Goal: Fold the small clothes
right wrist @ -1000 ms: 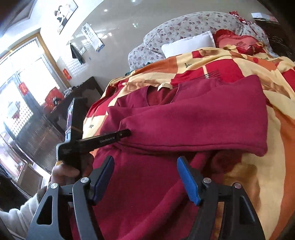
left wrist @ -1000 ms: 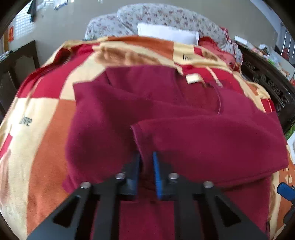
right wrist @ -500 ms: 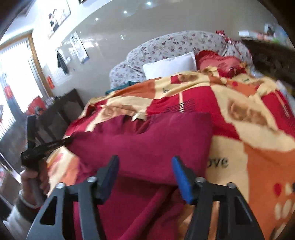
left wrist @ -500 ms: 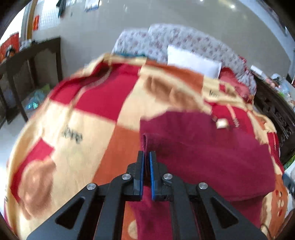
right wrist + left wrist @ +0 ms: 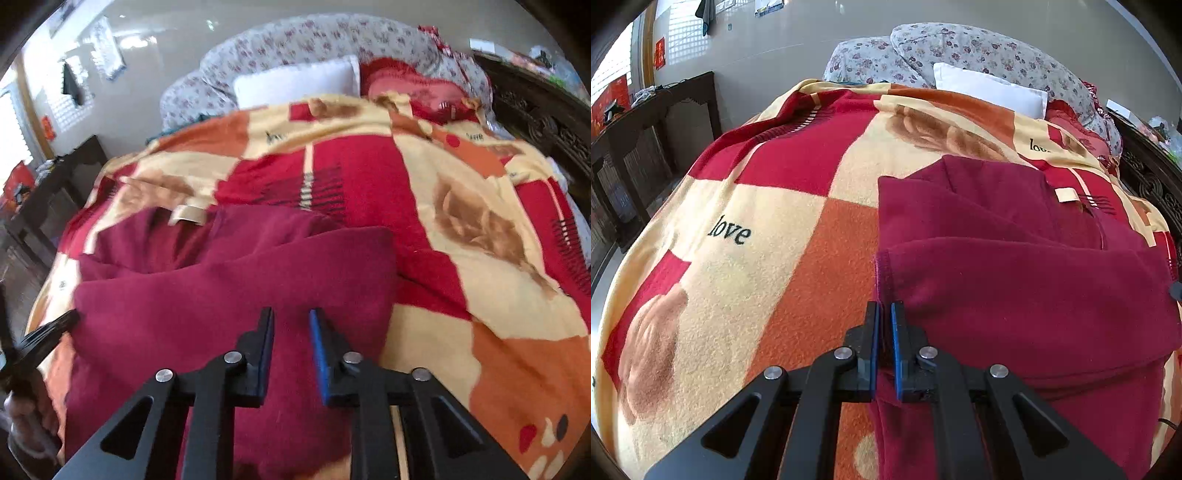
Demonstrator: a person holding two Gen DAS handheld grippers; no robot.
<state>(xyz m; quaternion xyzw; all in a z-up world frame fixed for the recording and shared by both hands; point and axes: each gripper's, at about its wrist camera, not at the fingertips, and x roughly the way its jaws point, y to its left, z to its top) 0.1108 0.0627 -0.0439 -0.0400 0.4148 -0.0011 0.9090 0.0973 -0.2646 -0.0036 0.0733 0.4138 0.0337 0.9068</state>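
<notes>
A dark red sweater point(image 5: 1015, 280) lies on the patterned blanket point(image 5: 768, 258), its sleeves folded across the body; a beige neck label point(image 5: 1066, 194) shows at the far end. My left gripper point(image 5: 882, 314) is shut on the sweater's left side edge, at the folded sleeve's cuff. In the right wrist view the sweater point(image 5: 221, 295) fills the lower left. My right gripper point(image 5: 291, 321) is open a little, its fingers over the sweater near its right edge, holding nothing. The left gripper's tip point(image 5: 55, 325) shows at the sweater's left edge.
The blanket point(image 5: 480, 221) covers the bed. A white pillow point(image 5: 990, 88) and floral bedding point(image 5: 960, 48) lie at the head. Dark wooden furniture stands at the left point(image 5: 646, 140) and a carved wooden frame at the right point(image 5: 546, 122).
My left gripper, shut throughout, has shifted to the sweater's left edge. My right gripper has narrowed its opening and moved forward over the sweater's right part.
</notes>
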